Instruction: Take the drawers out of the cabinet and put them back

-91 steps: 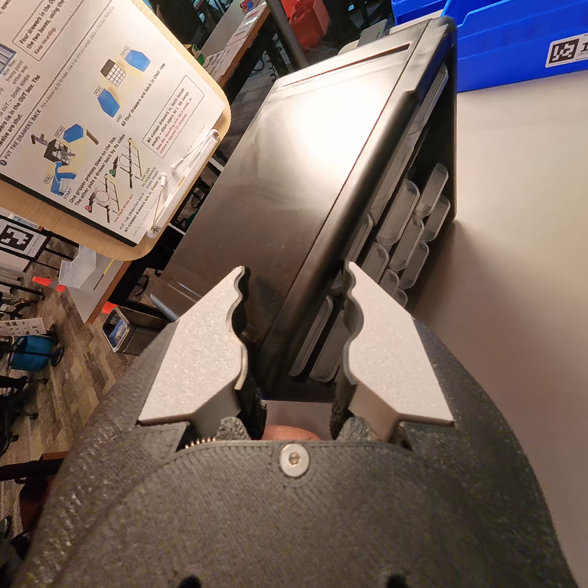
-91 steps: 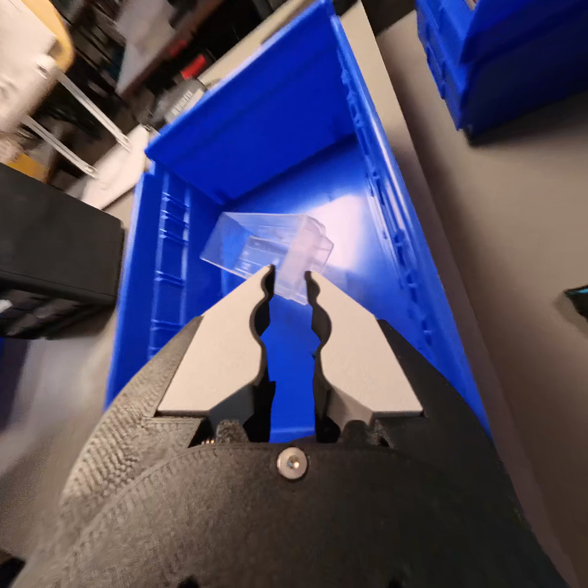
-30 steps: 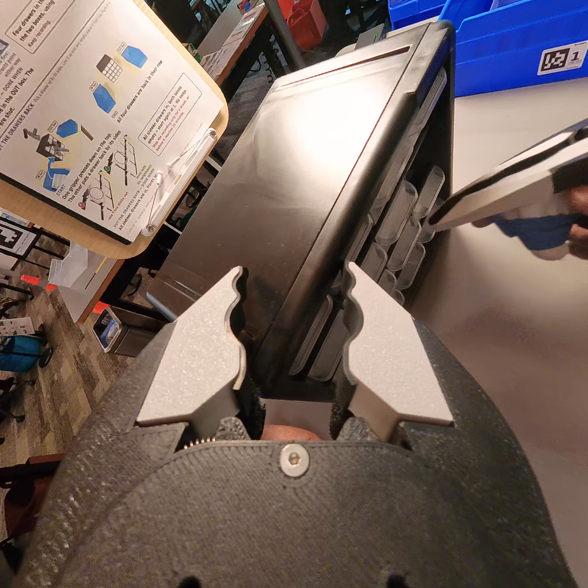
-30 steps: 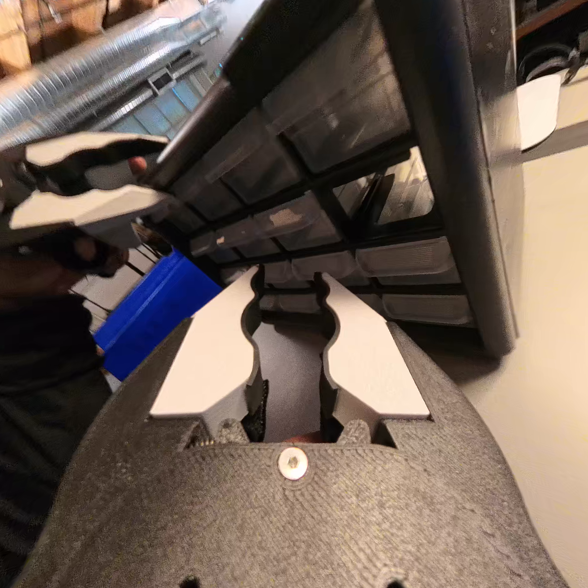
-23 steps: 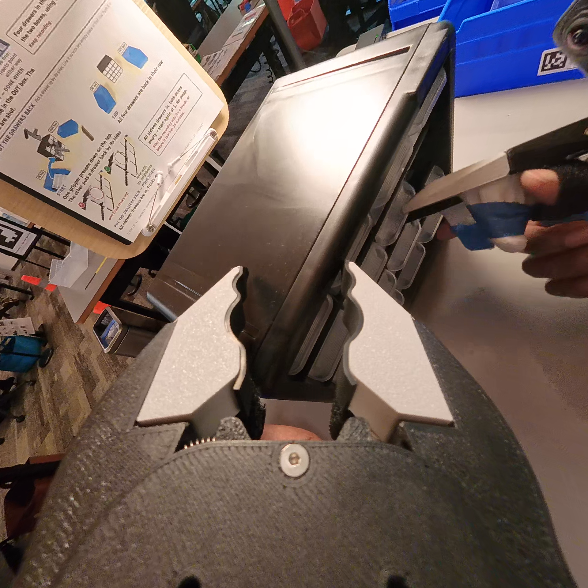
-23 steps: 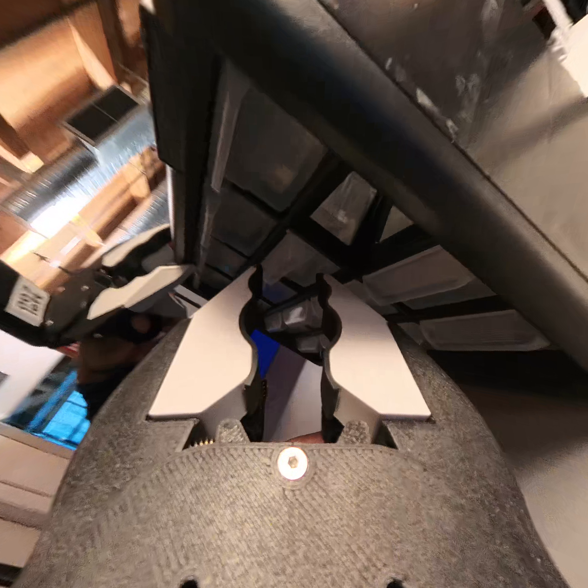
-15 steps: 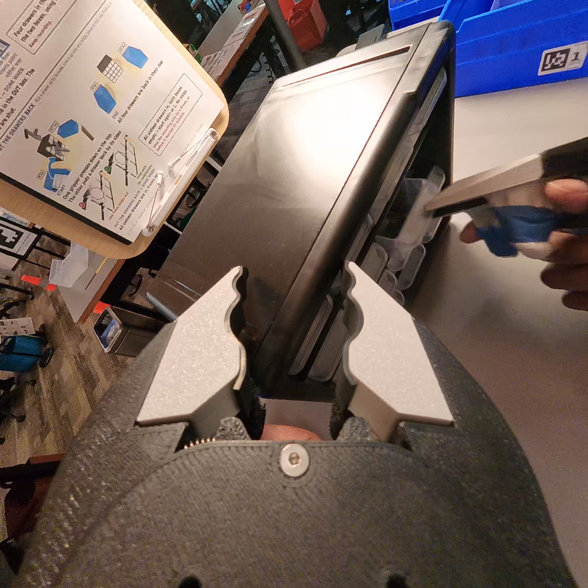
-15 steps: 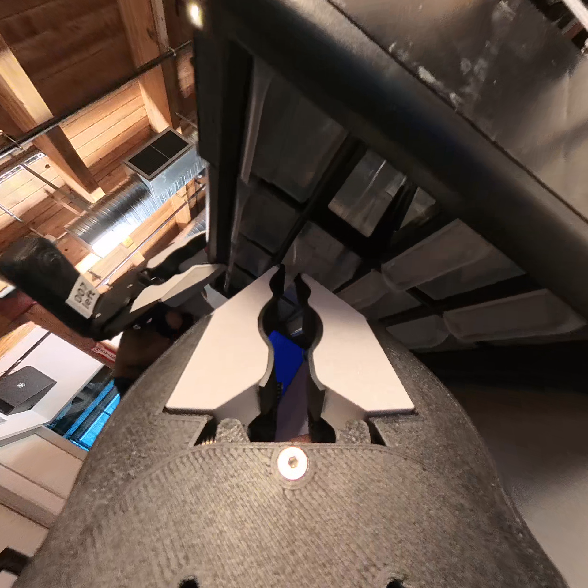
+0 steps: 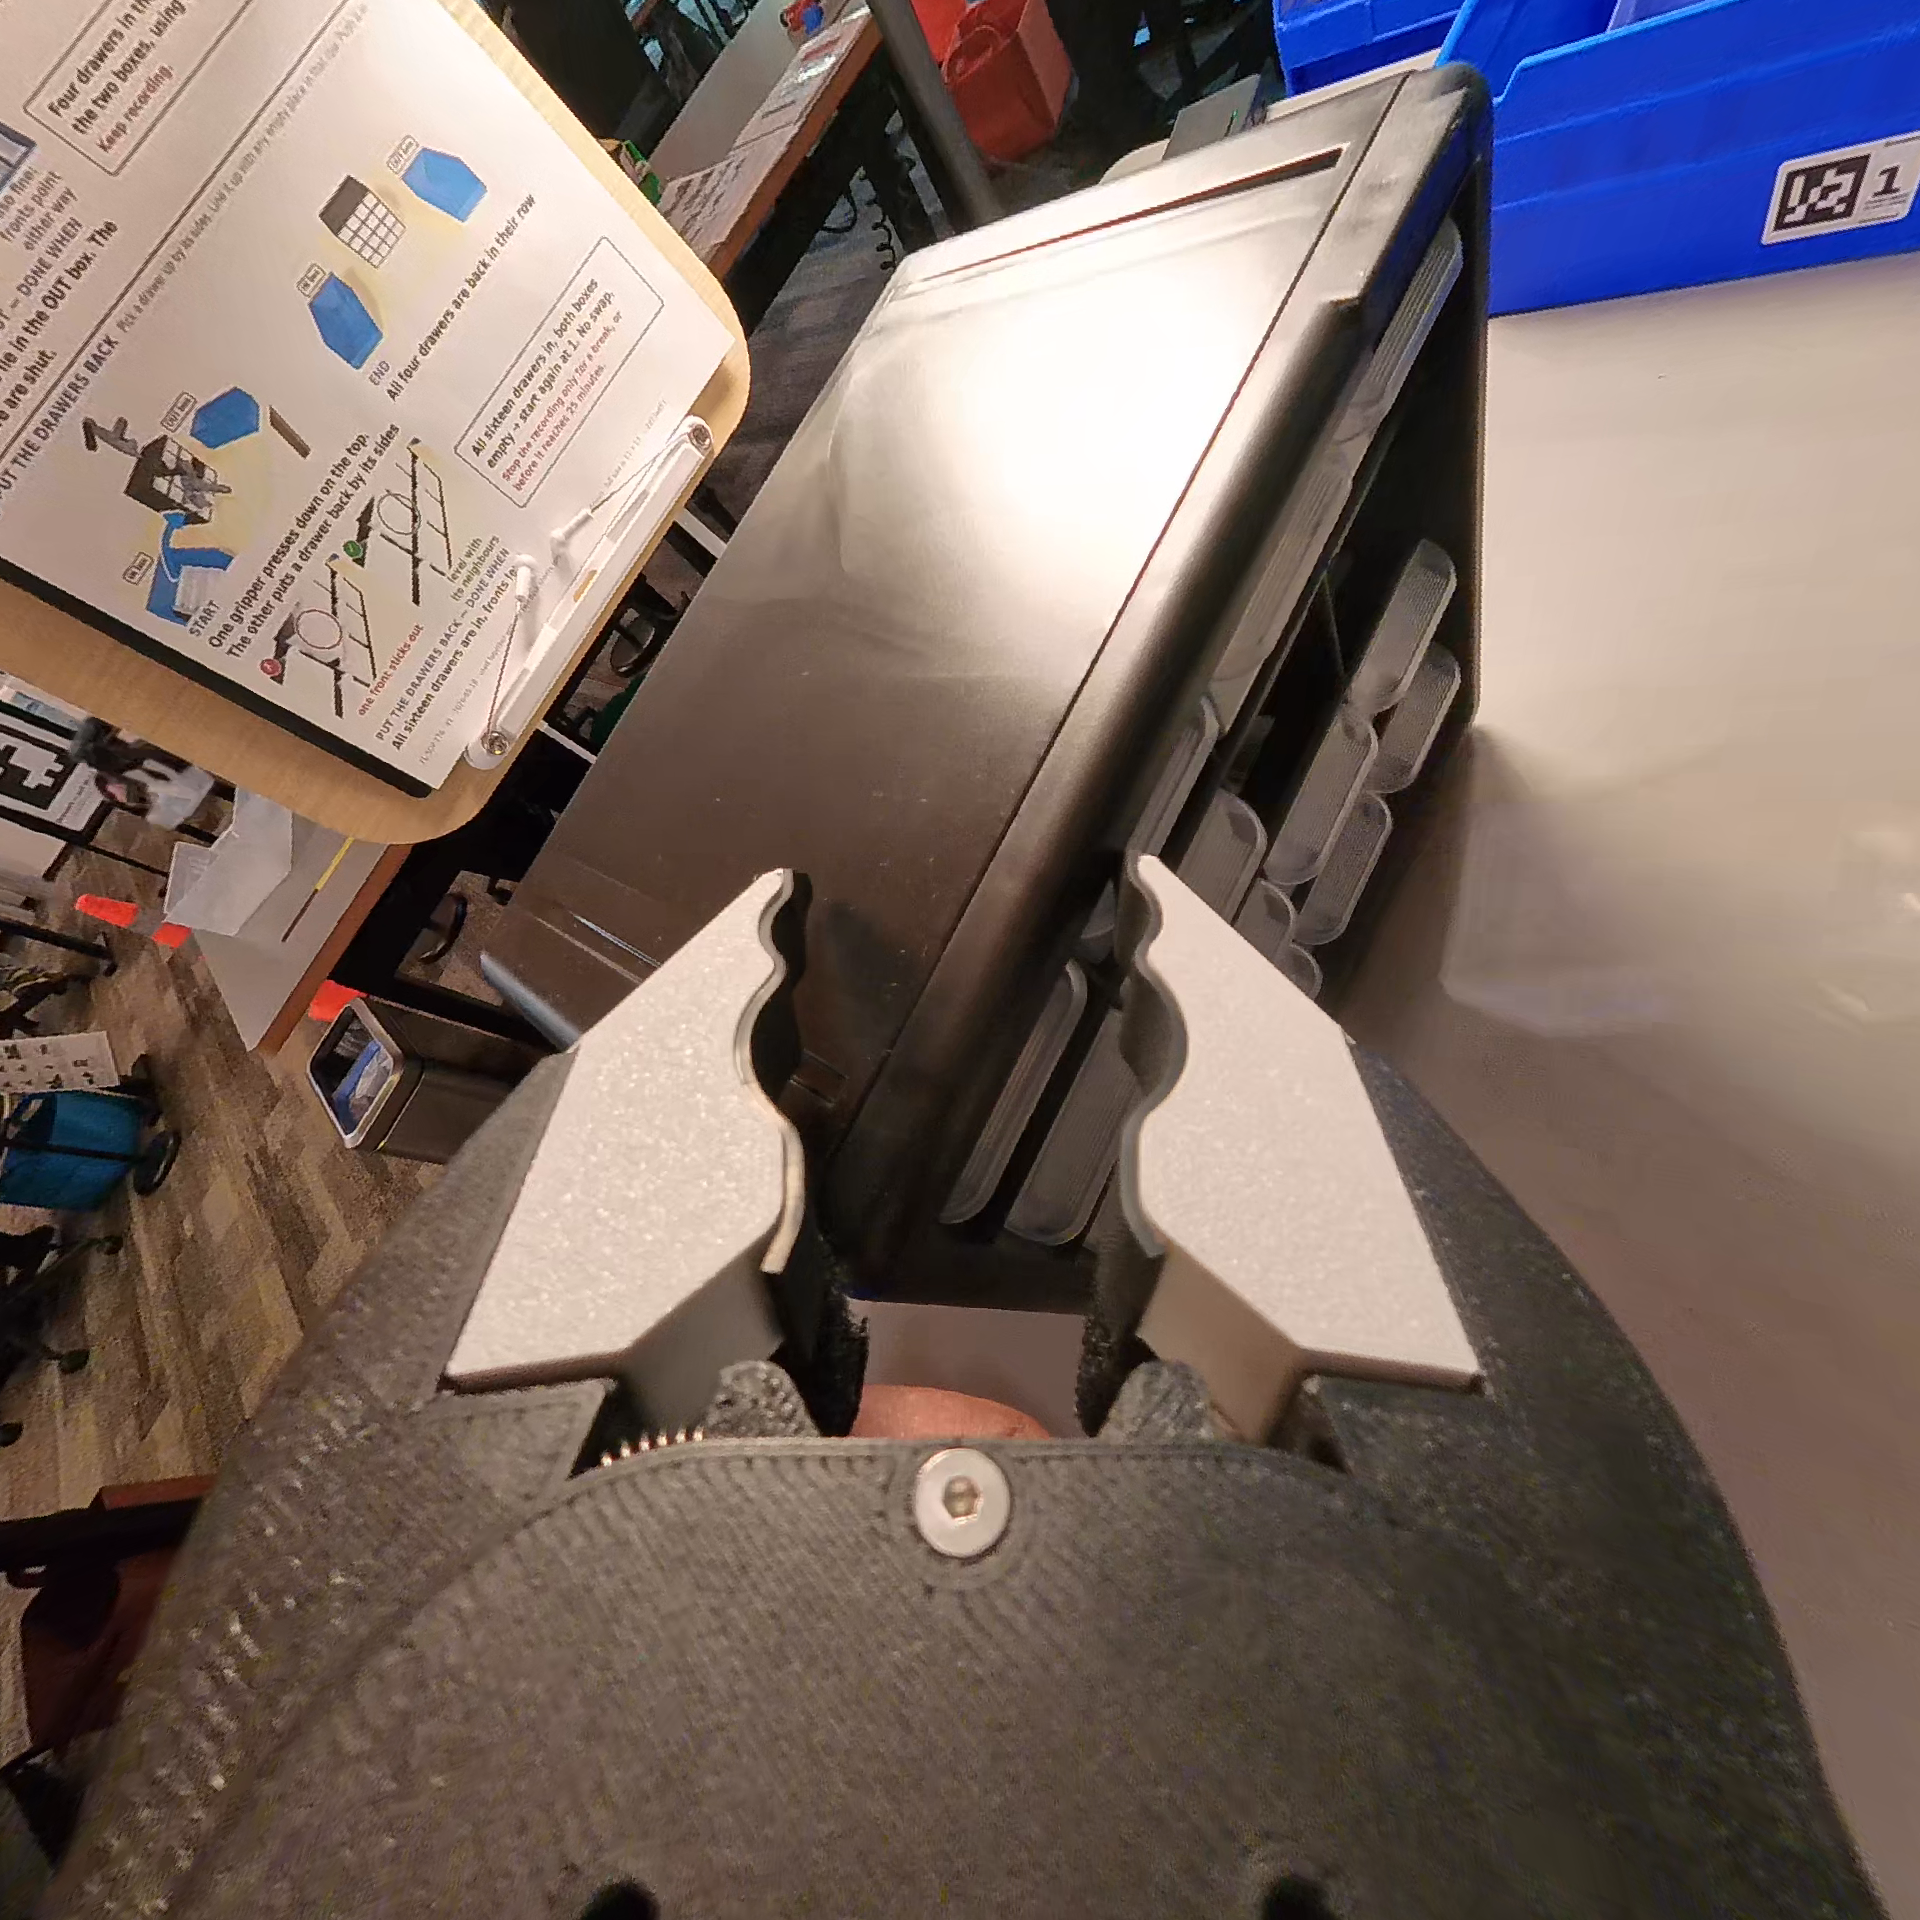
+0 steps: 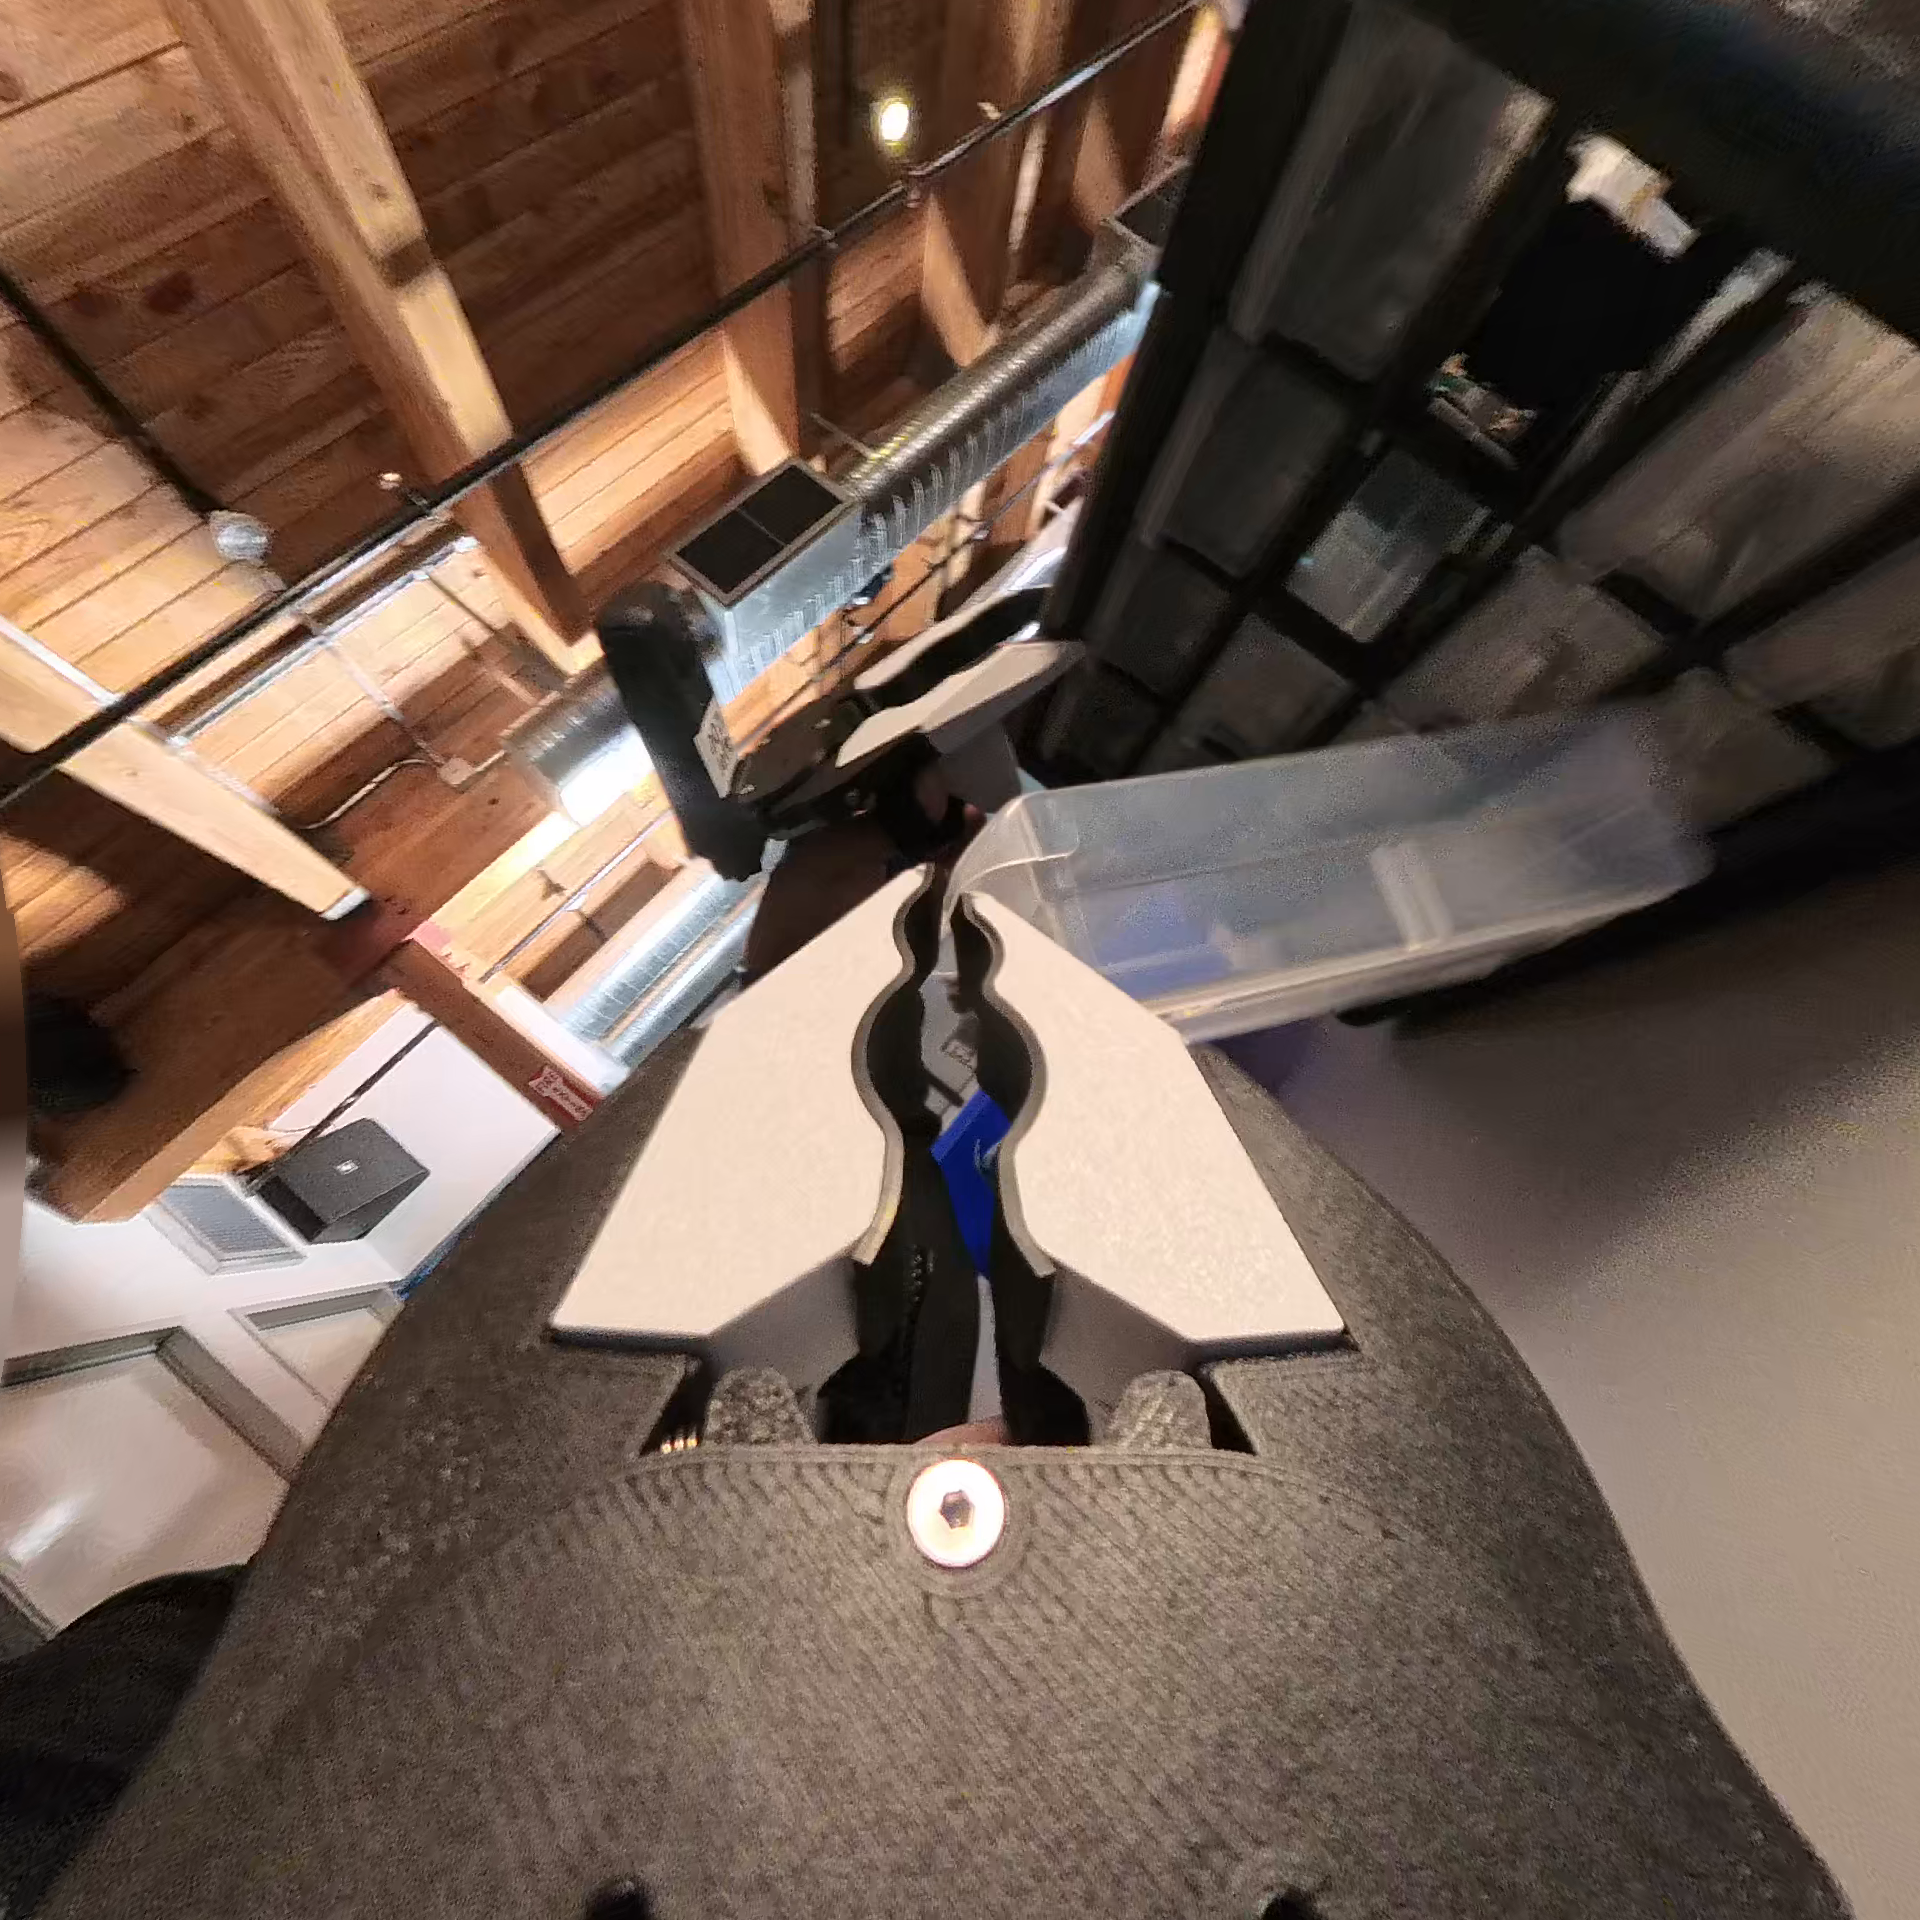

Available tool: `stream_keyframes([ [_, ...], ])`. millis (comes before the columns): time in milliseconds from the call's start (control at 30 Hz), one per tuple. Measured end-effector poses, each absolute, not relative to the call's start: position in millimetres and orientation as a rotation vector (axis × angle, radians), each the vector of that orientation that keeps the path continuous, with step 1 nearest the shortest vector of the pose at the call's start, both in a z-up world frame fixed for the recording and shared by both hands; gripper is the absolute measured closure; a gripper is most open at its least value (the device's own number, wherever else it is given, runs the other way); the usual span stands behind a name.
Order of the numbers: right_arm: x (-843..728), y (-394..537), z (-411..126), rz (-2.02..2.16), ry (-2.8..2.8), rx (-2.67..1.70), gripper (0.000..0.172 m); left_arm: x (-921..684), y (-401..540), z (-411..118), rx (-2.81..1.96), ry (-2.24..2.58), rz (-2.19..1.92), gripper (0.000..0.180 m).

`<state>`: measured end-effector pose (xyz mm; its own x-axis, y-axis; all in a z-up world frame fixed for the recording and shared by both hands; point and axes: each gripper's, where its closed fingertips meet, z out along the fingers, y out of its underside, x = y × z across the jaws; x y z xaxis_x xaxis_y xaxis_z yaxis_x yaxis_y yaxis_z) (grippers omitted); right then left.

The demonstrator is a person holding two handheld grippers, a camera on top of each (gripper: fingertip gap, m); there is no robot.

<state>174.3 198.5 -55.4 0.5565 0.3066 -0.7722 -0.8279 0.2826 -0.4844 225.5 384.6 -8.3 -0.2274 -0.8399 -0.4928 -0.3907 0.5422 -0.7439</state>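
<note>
Right claw [image 10: 940,904] nearly closed, pinching the lip of a clear drawer [image 10: 1340,873] pulled out of the cabinet [image 10: 1455,499]. Left claw [image 9: 961,904] wide open, pressing the cabinet top [image 9: 935,582]. Thin grip: could slip, dropping the drawer.

Open left gripper [image 9: 961,894] astride black cabinet [image 9: 935,582] top edge, clear drawers [image 9: 1340,769] beside.

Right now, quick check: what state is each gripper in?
Left gripper: jaws open, straddling the top front edge of the black cabinet, gripping nothing.
Right gripper: jaws closed on the front lip of a clear plastic drawer.
</note>
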Motion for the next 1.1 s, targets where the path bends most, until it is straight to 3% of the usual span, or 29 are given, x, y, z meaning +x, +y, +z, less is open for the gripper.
stream_keyframes([
  [33, 173, 194, -58, 0.827, 0.615, -1.027, 0.17, 225, 385, -8, -1.014, 1.83, -0.593, 0.121],
  [300, 167, 153, -117, 0.789, 0.812, -1.311, 0.168, 226, 385, -9, -1.012, 1.834, -0.593, 0.121],
  [500, 162, 111, -159, 0.581, 0.836, -1.682, 0.139, 225, 384, -9, -1.011, 1.833, -0.594, 0.121],
  [867, 172, 139, -124, 0.001, 0.393, -2.009, 0.138, 225, 384, -9, -1.017, 1.832, -0.594, 0.122],
  [967, 189, 160, -142, -0.094, 0.326, -2.143, 0.135, 225, 384, -9, -1.017, 1.835, -0.596, 0.121],
  [1100, 212, 172, -177, -0.237, 0.232, -2.358, 0.119, 225, 385, -9, -1.018, 1.836, -0.602, 0.121],
])
